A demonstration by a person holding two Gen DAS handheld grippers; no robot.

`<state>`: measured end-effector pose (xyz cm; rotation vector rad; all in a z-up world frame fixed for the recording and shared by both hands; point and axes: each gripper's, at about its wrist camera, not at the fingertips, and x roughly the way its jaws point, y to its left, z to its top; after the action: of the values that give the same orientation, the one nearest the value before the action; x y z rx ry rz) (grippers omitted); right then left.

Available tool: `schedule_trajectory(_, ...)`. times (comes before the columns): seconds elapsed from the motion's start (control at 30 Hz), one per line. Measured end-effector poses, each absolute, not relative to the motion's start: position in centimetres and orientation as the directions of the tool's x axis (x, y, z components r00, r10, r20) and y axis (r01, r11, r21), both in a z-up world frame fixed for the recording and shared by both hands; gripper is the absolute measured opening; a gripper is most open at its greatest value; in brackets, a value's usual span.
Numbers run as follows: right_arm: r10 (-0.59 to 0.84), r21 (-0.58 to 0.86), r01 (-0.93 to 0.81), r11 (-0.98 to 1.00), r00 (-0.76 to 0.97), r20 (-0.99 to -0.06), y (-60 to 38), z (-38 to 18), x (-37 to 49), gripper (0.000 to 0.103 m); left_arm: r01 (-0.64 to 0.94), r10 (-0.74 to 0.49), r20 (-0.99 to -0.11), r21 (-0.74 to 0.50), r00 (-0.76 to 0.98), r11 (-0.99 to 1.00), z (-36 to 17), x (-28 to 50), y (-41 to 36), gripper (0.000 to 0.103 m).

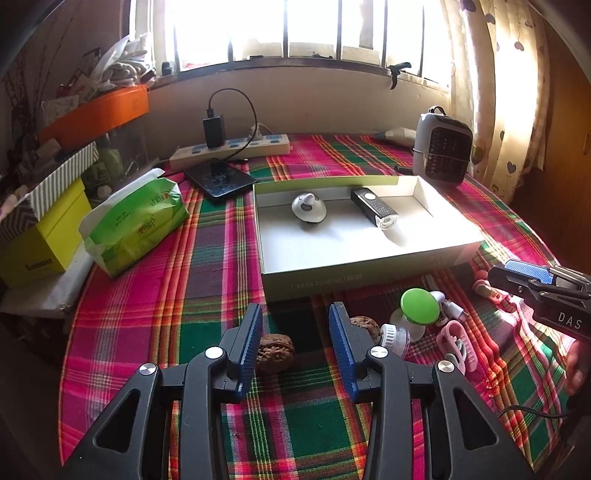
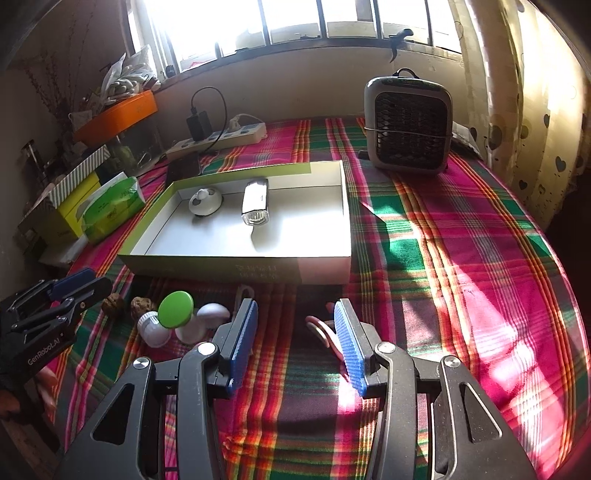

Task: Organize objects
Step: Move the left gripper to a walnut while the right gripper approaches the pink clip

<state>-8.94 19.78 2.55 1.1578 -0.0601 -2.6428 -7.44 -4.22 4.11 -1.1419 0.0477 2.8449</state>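
Underneath, a plaid tablecloth meets a far window. Both the left gripper and right gripper gape apart, empty, near the white box holding a flashlight.

Right gripper hovering over plaid tablecloth, jaws apart, nothing between them. Pink clip lying just inside right finger. Flashlight and white gadget sitting in tray. Left gripper showing at left edge.
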Motion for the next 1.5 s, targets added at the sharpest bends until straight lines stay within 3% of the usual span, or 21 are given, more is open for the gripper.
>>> schedule_trajectory(0.4, -0.193, 0.139, 0.134, -0.981, -0.651, -0.734, 22.9, 1.3, -8.9, 0.045, -0.016, 0.090, -0.709, -0.110, -0.699, -0.994, 2.6, -7.5, -7.8, 0.038)
schedule_trajectory(0.5, -0.210, 0.144, 0.155, -0.977, -0.640, -0.739, 22.7, 1.1, -9.0, 0.055, -0.024, 0.111, -0.713, -0.131, -0.692, -0.991, 2.1, -7.4, -8.0, 0.040)
schedule_trajectory(0.6, -0.218, 0.140, 0.172, -0.975, -0.628, -0.747, 22.3, 0.7, -9.2, 0.055, -0.028, 0.132, -0.724, -0.155, -0.677, -0.988, 1.6, -7.5, -8.3, 0.040)
schedule_trajectory(1.5, -0.153, 0.015, 0.229, -0.973, -0.601, -0.785, 20.3, -0.5, -10.4, 0.055, -0.031, 0.108, -0.760, -0.116, -0.641, -0.993, 0.3, -9.0, -6.9, 0.040)
